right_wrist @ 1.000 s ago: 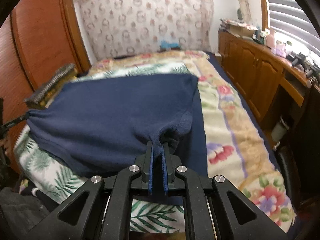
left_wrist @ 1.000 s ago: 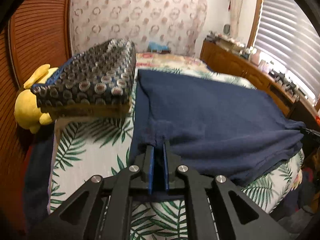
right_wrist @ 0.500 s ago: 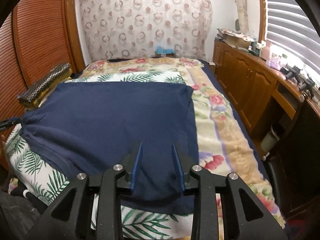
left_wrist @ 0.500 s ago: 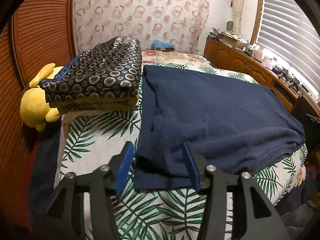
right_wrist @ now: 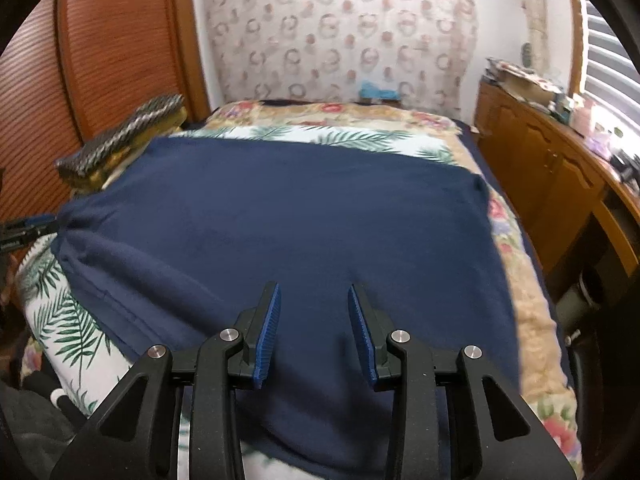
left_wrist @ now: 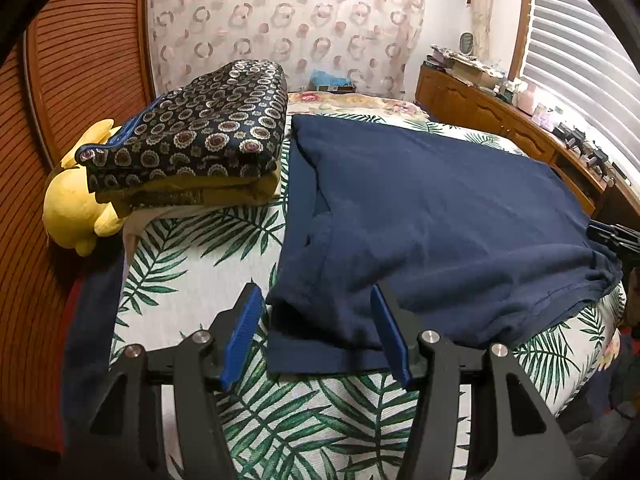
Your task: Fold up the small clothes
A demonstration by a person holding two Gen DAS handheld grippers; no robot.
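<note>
A navy blue garment (left_wrist: 420, 216) lies folded over on the palm-leaf bedsheet (left_wrist: 192, 264); it also fills the middle of the right wrist view (right_wrist: 304, 220). My left gripper (left_wrist: 316, 308) is open, its jaws wide apart just above the garment's near left corner, holding nothing. My right gripper (right_wrist: 314, 300) is open and empty above the garment's near right edge. The right gripper's tip shows at the far right of the left wrist view (left_wrist: 616, 236), and the left gripper's tip at the far left of the right wrist view (right_wrist: 24, 232).
A stack of folded patterned clothes (left_wrist: 200, 144) sits at the bed's left, beside a yellow plush toy (left_wrist: 76, 208). A wooden slatted wardrobe (left_wrist: 72, 80) stands on the left. A wooden dresser (right_wrist: 560, 168) with clutter runs along the right, under window blinds.
Both grippers were shut on the navy garment a second ago. They have opened and let it drop flat on the bed, then drawn back a little.
</note>
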